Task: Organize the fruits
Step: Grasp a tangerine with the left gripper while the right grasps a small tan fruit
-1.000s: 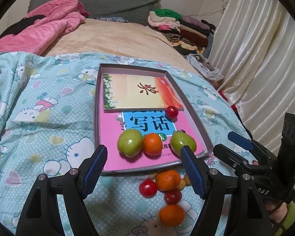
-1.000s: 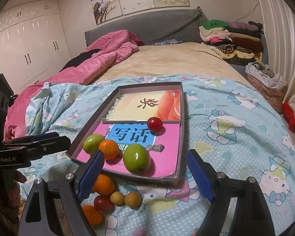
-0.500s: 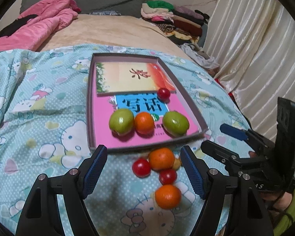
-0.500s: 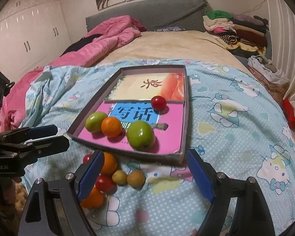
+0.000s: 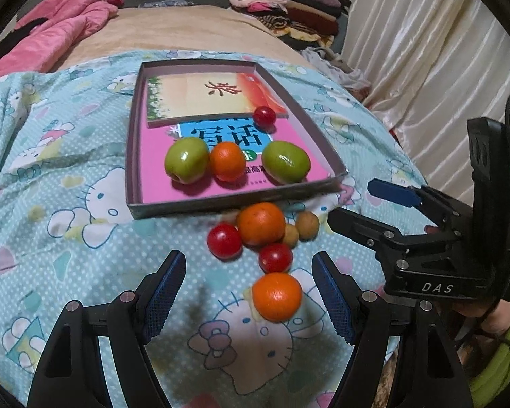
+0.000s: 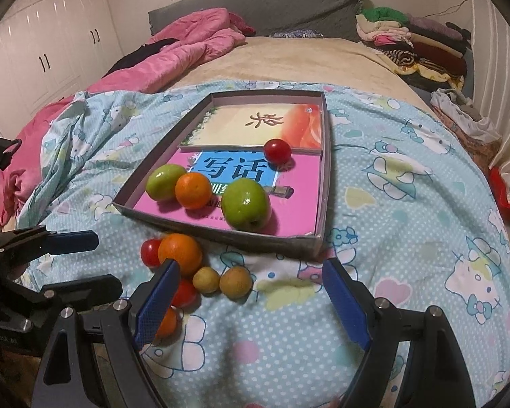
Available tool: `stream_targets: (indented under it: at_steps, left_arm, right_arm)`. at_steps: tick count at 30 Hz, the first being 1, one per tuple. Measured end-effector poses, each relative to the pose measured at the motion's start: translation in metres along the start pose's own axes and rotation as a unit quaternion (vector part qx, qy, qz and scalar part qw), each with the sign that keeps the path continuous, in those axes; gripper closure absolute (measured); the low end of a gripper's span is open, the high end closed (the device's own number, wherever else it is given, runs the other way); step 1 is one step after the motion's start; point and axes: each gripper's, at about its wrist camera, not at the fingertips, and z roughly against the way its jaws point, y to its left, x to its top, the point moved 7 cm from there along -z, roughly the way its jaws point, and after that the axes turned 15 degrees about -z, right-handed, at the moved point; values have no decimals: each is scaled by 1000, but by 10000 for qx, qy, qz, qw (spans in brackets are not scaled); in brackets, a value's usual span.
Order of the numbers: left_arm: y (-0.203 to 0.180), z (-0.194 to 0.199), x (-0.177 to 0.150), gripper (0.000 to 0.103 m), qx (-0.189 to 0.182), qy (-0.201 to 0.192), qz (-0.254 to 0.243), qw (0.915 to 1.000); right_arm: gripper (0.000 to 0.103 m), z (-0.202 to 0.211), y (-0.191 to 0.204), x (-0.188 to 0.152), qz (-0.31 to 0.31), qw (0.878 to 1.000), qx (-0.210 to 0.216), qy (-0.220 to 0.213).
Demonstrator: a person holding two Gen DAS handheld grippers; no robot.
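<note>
Bed cover: the pale blue cartoon-cat quilt (image 5: 68,204) fills more of the left wrist view than a second ago, since that camera has come closer and lower over the loose fruit.
Tray: the shallow grey cardboard box lid (image 5: 134,156), lined with a pink book and a cream one, sits unmoved on the quilt; it now lies farther up the left view.
Fruit in tray: two green apples (image 5: 187,159), one small orange (image 5: 227,160) and one red cherry tomato (image 5: 264,116), the same four as before, so nothing new has been sorted.
Fruit outside tray: two oranges (image 5: 277,296), three red tomatoes (image 5: 224,240) and two small tan fruits (image 5: 307,225) clustered just beside the tray's near wall.
Left gripper (image 5: 248,289): blue pads spread wide and empty, now bracketing the nearest orange and a tomato without touching them.
Right gripper (image 6: 250,302): pads spread, empty, hanging over the two tan fruits (image 6: 235,281); barely shifted.
Meaning: the left tool appears lined up for a pick, likely the nearest orange; seven pieces remain to move.
</note>
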Motion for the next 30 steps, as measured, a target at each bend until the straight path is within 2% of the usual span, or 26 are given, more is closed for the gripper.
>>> stream_targets:
  at_steps: [18, 23, 24, 26, 28, 30]
  left_arm:
    - [-23, -33, -26, 25, -212, 766, -428, 9959]
    - [-31, -39, -30, 31, -336, 840, -538, 9945]
    - [-32, -40, -30, 33, -331, 852, -545, 9943]
    - [-32, -43, -30, 44, -338, 858, -552, 9942]
    - [-30, -44, -29, 46, -338, 846, -538, 9944]
    - [-30, -47, -29, 48, -339, 838, -523, 9945]
  right_arm:
    - [18, -13, -12, -8, -184, 9988, -131, 426]
    - [19, -19, -8, -13, -48, 9982, -161, 577]
    - [20, -21, -7, -15, -21, 9979, -188, 622]
    - [30, -27, -7, -18, 23, 9968, -231, 762]
    - [38, -34, -6, -22, 88, 9954, -272, 913]
    - [40, -37, -3, -25, 159, 9947, -255, 986]
